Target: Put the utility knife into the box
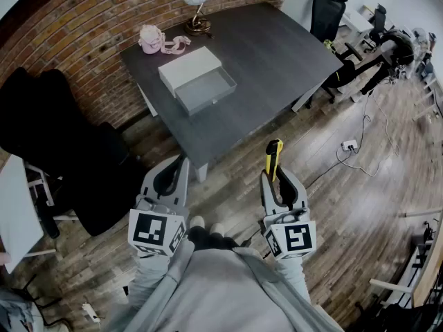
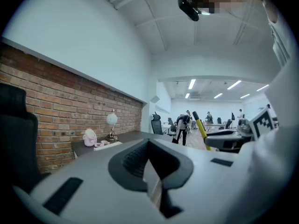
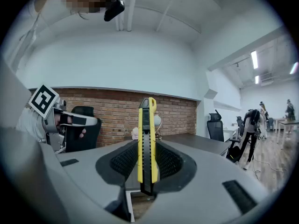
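Dark grey tabletop fills the upper middle of the head view, set against a red brick wall, with plank flooring between it and the person. A white rectangular box with its shallow grey drawer pulled open is seen toward the table's far left part. Both tools are held well short of the table, close to the body and roughly level.

The left gripper is seen with its jaws pressed together and nothing between them. The right gripper is closed on a yellow and black plastic utility knife, which is pinched near its lower end. Most of the handle stands upright above the jaws. The knife is therefore still in the grip and well apart from the box, so the carry is judged not yet done.

Trouble is most likely from that low grip. With so much length left unsupported, the knife could be swung or slid between the pads during the reach. The drawer is shallow and narrow, so its wall could be struck by the long handle. The light box could also be pushed along the table unless it is steadied.
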Available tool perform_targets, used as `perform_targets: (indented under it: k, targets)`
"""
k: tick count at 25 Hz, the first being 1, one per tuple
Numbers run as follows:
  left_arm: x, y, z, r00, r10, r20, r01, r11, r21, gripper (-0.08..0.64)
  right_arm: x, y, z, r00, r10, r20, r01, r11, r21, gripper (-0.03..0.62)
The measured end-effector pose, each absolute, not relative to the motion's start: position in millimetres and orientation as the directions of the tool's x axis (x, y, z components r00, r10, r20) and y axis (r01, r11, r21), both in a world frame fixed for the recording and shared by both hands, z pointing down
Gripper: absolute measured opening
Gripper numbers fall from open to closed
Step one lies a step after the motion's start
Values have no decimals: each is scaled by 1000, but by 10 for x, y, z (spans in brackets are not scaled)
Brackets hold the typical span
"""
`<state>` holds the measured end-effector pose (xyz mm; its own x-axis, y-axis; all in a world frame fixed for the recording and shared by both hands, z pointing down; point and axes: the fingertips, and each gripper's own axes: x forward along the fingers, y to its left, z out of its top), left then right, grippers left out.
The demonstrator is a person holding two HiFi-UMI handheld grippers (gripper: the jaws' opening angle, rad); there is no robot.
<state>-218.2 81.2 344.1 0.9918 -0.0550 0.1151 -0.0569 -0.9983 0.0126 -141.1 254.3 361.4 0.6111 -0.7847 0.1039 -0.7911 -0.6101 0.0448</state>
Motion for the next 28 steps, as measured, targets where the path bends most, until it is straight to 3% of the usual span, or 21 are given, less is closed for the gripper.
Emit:
perform_targets:
  k: [15,28]
  targets:
    - [-2240,1001,3415,990,-94,109,-92,-996,-18,20,-1387,2794,3611,603,-794,80,-798,-603,27,127]
    - [-1514,704,3578,990,-74,121,-75,-997,0,20,-736,2442,3787,589,-800,117,-806,-592,7,127]
